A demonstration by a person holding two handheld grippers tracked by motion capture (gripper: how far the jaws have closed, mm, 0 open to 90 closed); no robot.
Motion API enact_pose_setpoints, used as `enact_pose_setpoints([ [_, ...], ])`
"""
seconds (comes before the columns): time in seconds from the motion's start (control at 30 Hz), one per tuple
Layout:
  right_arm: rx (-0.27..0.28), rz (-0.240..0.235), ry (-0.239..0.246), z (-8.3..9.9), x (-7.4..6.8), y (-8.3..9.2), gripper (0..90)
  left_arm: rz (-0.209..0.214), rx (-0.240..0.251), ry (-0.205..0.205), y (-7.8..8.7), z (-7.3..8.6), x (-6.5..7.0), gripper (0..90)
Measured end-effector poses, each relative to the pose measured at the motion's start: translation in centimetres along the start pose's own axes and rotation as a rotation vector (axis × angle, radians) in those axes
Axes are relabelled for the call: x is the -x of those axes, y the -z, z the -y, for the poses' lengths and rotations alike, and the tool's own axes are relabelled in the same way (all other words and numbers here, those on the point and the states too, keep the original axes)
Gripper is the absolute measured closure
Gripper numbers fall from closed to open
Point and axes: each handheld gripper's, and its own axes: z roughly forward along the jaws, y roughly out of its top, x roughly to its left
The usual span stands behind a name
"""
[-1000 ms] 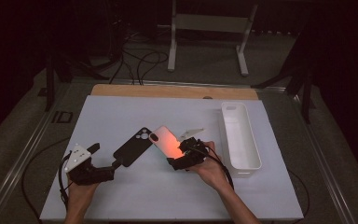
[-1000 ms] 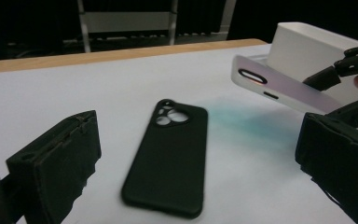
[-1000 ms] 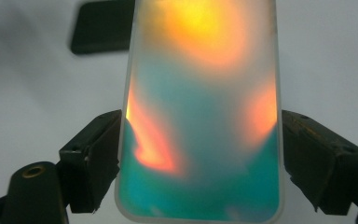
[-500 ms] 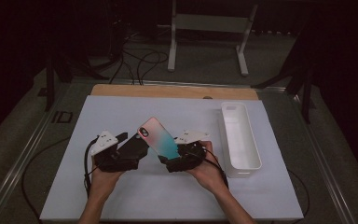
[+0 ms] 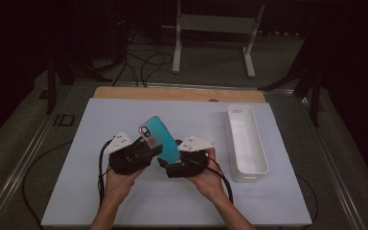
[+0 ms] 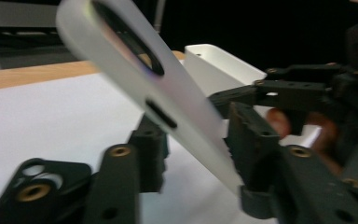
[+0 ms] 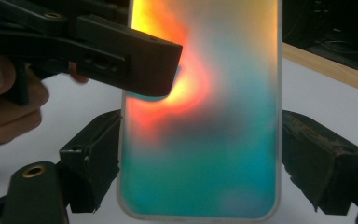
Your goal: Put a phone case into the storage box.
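A phone case (image 5: 160, 139) with a teal-to-orange gradient stands tilted above the white mat between both grippers. My right gripper (image 7: 200, 158) is shut on the case (image 7: 205, 140), one jaw on each long side. My left gripper (image 6: 196, 140) straddles the case's edge (image 6: 168, 98); one finger (image 7: 121, 56) lies across its face. The right finger (image 6: 251, 144) touches the case, but I cannot tell whether the jaws press on it. A black phone (image 6: 32, 179) with camera lenses lies on the mat under the left gripper. In the high view the left gripper (image 5: 143, 152) and right gripper (image 5: 175, 165) sit side by side.
A long white tray (image 5: 247, 143) stands on the mat's right side, also seen as the white tray (image 6: 214, 60) behind the case. A wooden strip (image 5: 172, 93) borders the mat's far edge. Cables and a metal stand (image 5: 211, 43) are on the floor beyond.
The left gripper has moved right from the mat's left side up to the case. The right gripper has lifted and turned the case, so its teal side faces up in the high view.
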Motion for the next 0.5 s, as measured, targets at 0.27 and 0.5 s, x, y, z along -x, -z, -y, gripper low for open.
enact_pose_setpoints([
  [0.27,0.009,0.024,-0.025,0.52,-0.45,-0.74,17.0,0.041,-0.011,-0.013,-0.22,-0.09,0.46,78.2],
  [0.5,0.021,0.038,-0.030,0.76,-0.74,-0.93,16.7,0.067,0.003,-0.020,-0.22,-0.09,0.61,81.0],
])
